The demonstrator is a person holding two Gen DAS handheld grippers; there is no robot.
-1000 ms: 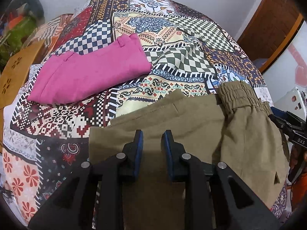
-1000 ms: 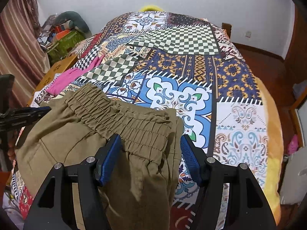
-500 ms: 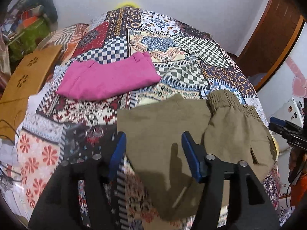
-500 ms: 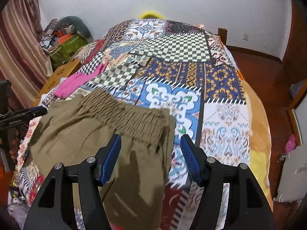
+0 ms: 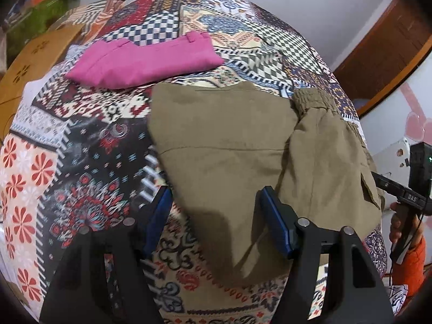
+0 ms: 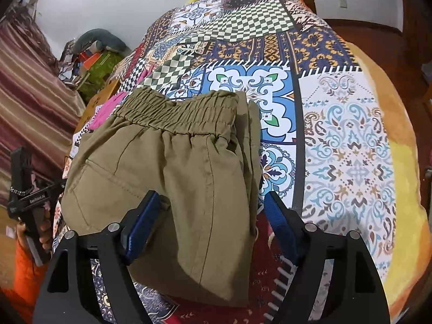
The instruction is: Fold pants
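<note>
On patchwork bedspread (image 5: pixel 89 145): olive-green elastic-waist cotton pants (image 5: pixel 243 148) folded, just right of pink folded garment (image 5: pixel 145 59) | left gripper (image 5: pixel 213 216), right gripper (image 6: pixel 208 216): jaws opening, nothing held | step: fold released | next: likely regrip, final fold.

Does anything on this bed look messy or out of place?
Slightly: the folded olive-green pants lie unevenly, the elastic waistband half overlapping the leg half crookedly. The folded pink garment looks neat.

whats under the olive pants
The olive pants lie folded on the patchwork bedspread; its pattern shows all around them. Whatever is beneath the cloth itself is covered.
</note>
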